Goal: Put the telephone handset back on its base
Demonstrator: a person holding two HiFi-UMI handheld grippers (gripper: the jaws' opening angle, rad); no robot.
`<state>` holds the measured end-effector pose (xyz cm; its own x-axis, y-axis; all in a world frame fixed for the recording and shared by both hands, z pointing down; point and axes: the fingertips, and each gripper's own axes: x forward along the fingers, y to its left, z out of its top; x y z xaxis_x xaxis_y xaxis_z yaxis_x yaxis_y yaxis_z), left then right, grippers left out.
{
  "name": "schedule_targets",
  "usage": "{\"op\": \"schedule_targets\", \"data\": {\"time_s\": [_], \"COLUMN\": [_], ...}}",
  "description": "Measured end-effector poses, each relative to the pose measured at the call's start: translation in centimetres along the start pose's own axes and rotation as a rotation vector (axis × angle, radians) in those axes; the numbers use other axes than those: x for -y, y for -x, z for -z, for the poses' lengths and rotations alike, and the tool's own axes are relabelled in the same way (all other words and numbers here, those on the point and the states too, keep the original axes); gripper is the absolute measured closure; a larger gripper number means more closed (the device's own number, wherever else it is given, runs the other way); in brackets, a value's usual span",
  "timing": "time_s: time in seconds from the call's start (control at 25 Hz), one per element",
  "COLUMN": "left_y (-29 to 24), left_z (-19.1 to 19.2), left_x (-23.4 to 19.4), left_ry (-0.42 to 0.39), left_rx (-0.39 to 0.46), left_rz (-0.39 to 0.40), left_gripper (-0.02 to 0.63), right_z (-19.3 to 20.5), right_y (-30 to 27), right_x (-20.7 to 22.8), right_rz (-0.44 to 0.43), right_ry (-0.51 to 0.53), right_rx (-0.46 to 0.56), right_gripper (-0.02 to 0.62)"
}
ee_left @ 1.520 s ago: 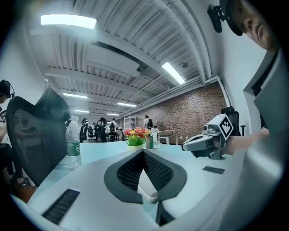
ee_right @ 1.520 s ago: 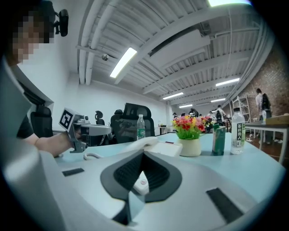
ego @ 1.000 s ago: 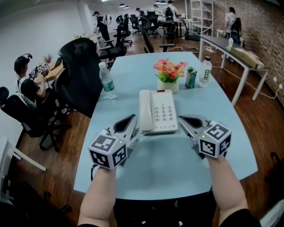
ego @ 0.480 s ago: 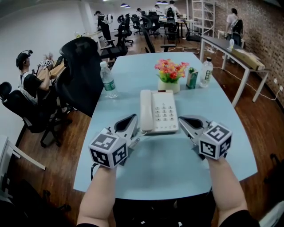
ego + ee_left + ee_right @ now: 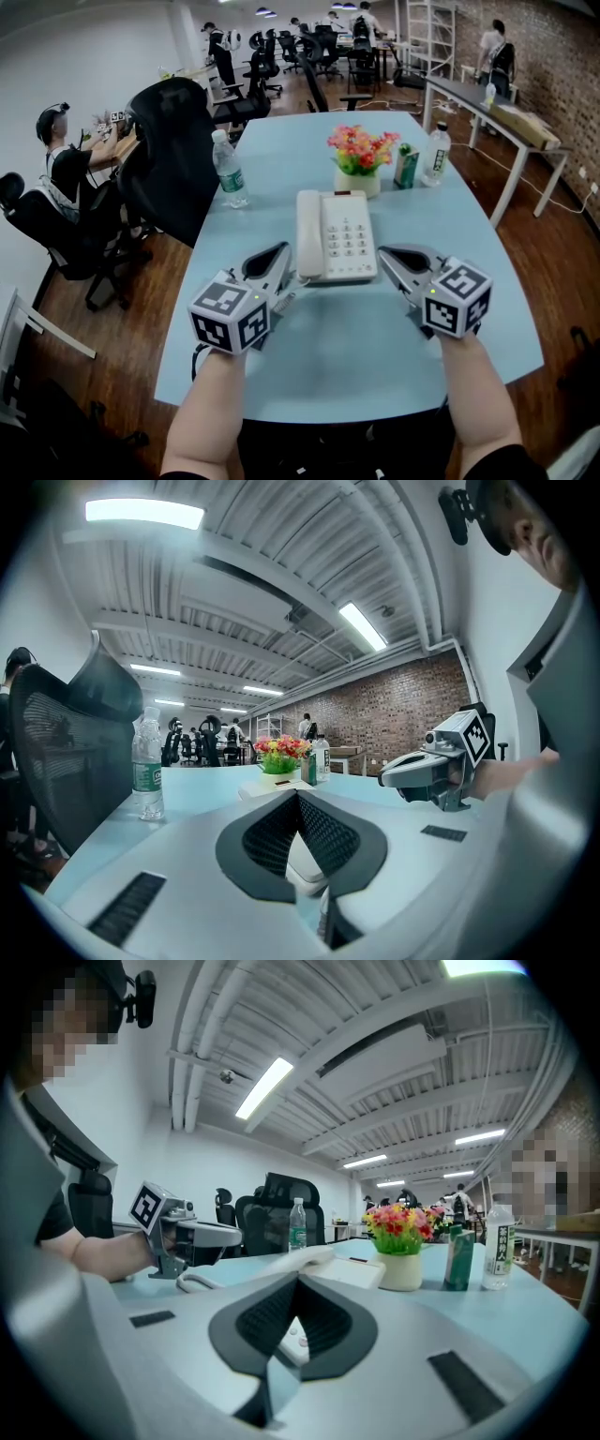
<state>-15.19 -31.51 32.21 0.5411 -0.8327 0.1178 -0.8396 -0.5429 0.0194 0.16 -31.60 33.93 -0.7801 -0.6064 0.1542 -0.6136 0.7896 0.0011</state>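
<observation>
Little has shifted: my left hand-held gripper point(image 5: 277, 255) and right hand-held gripper point(image 5: 387, 254), clenched empty, flank the base point(image 5: 349, 239) bearing the handset point(image 5: 307, 234), which I judge light, rigid and slick, best held mid-handle.

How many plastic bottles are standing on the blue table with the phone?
2. One bottle stands near the left edge of the table. The other bottle stands at the far right, beside the green carton. Nothing there looks big enough to hide a third.

Legible text: none | bottle point(image 5: 227, 173) label: blurred | telephone point(image 5: 335, 234) keypad: unreadable
</observation>
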Motion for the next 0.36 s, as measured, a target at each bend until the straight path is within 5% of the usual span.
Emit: {"op": "schedule_targets", "data": {"time_s": [0.36], "left_y": [0.02], "left_z": [-0.02], "left_x": [-0.14], "left_ry": [0.001], "left_rx": [0.002], "left_rz": [-0.003], "left_gripper": [0.606], "right_z": [0.18], "right_y": [-0.35], "right_x": [-0.74], "right_rz": [-0.01], "right_ry": [0.013], "right_rx": [-0.02], "right_gripper": [0.58]}}
